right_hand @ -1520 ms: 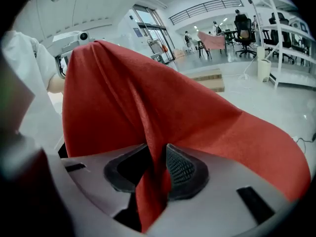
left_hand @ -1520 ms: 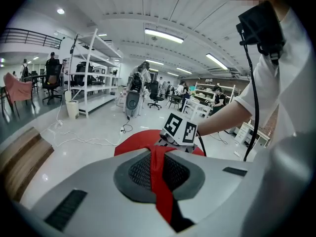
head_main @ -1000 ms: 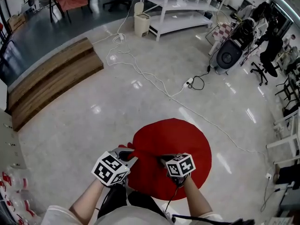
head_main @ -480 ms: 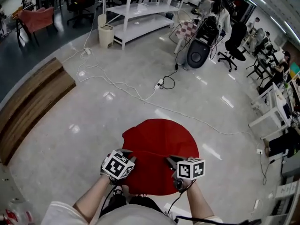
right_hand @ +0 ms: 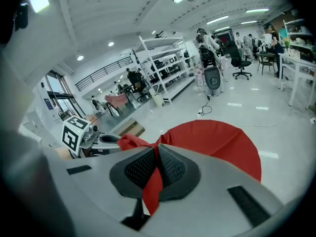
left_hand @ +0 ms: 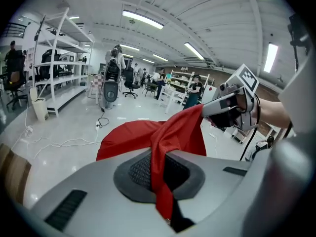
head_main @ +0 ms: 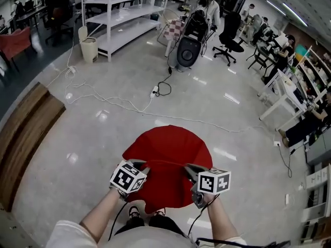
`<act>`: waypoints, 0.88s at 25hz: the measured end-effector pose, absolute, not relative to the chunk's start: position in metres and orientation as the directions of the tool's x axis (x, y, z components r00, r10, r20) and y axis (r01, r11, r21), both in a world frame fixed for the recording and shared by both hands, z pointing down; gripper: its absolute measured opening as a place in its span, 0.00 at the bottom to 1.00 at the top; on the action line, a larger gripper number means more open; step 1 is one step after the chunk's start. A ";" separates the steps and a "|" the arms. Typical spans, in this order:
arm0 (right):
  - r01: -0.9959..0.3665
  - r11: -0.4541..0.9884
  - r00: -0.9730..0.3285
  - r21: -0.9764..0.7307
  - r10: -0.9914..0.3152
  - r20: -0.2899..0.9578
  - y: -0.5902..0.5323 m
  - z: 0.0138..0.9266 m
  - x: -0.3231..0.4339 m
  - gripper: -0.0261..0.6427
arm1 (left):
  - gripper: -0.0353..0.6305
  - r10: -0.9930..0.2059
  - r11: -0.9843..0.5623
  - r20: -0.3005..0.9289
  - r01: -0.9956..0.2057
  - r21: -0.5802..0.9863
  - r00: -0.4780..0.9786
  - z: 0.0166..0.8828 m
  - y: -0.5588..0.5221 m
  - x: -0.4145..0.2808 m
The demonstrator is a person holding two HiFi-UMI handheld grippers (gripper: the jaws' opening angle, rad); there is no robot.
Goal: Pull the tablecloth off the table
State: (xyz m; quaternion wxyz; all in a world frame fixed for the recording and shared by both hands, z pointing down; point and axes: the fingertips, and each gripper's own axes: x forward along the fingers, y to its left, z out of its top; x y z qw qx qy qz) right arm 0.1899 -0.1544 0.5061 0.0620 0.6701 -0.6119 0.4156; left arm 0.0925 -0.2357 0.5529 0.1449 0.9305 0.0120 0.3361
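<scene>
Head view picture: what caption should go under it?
Left gripper and right gripper pinch the near edge of the red tablecloth.

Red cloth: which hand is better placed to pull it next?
Neither beats the other: left gripper and right gripper both pinch the cloth edge nearest you, so probably pull with both.

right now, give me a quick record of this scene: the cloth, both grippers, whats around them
tablecloth: red, round, pulled into a taut fold between the two grippers
left gripper: shut on the tablecloth
right gripper: shut on the tablecloth, apart from the left gripper
table: hidden under the tablecloth
surroundings: glossy pale floor, wooden platform to the left, white shelving further off
</scene>
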 end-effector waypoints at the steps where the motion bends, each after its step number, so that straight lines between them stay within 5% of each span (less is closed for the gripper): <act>1: -0.876 -0.250 -0.081 -0.412 -0.767 0.637 -0.155 0.502 0.192 0.08 | 0.08 0.118 -0.959 0.622 -0.073 0.272 0.774 0.550 -0.236 0.095; 7: -0.880 -0.281 -0.018 -0.384 -0.786 0.618 -0.158 0.485 0.187 0.08 | 0.08 0.101 -0.968 0.610 -0.063 0.242 0.786 0.540 -0.233 0.110; 13: -0.876 -0.278 0.001 -0.396 -0.819 0.574 -0.153 0.461 0.182 0.08 | 0.09 0.187 -0.980 0.524 0.117 0.164 0.831 0.520 -0.222 0.114; 22: -0.898 -0.232 -0.005 -0.373 -0.844 0.536 -0.131 0.419 0.176 0.08 | 0.41 0.299 -0.923 0.526 0.380 -0.050 0.796 0.508 -0.196 0.145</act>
